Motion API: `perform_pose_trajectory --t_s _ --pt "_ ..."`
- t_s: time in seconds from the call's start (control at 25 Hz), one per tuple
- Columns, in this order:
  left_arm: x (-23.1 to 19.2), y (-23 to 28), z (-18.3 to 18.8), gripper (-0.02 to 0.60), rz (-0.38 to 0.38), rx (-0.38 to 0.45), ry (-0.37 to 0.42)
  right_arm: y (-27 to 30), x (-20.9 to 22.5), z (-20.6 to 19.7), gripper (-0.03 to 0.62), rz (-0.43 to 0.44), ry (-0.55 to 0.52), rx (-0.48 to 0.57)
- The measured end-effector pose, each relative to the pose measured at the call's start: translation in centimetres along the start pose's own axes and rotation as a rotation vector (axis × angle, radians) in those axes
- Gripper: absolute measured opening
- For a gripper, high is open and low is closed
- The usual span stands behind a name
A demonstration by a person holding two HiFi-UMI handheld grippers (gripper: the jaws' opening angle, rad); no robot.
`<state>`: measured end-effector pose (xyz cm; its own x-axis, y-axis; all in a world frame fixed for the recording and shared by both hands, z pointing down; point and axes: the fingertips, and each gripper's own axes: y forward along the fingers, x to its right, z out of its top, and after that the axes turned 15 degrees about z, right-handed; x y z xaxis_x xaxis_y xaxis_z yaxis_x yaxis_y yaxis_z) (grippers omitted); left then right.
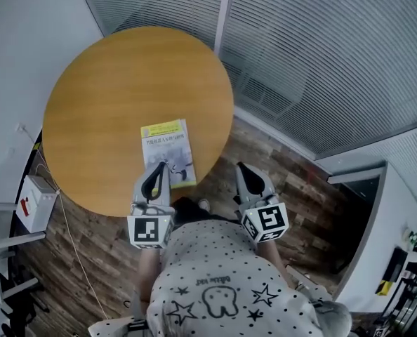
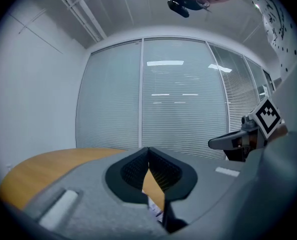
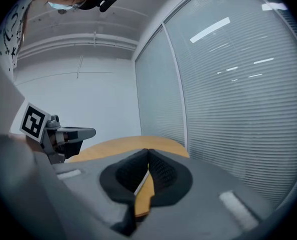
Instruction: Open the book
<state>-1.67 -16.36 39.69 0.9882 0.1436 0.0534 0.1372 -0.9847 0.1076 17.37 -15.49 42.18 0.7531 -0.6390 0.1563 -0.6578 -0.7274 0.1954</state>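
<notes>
Round wooden table bore the closed book, just ahead of and below the left claw, well left of the right claw. Both claws were pinched shut, empty. Judged the approach step; next, jaws must part for the cover's edge.

A round wooden table stands on dark plank floor beside blind-covered glass walls.

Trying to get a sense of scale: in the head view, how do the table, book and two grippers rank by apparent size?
1. Table.
2. Book, left gripper and right gripper look roughly alike; the grippers sit nearer the camera, so I won't rank them.
</notes>
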Motion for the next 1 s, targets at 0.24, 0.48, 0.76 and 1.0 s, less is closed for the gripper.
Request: perform_pose_trajectory --t_s 0.24,0.48,0.76,1.0 --pt "-0.8 0.1 0.1 0.011 0.026 0.0 0.004 0.1 0.0 -0.2 0.003 0.005 0.007 0.001" --pt "-1.1 0.7 0.5 0.011 0.026 0.004 0.01 0.1 0.2 0.2 0.003 -0.011 0.006 0.008" --pt "-1.0 1.4 0.9 0.011 -0.002 0.006 0.015 -0.3 0.7 0.8 0.003 -0.042 0.004 0.022" --pt "-0.9 2.1 0.0 0.011 -0.011 -0.009 0.028 -1.2 1.7 1.4 0.003 -0.074 -0.012 0.039"
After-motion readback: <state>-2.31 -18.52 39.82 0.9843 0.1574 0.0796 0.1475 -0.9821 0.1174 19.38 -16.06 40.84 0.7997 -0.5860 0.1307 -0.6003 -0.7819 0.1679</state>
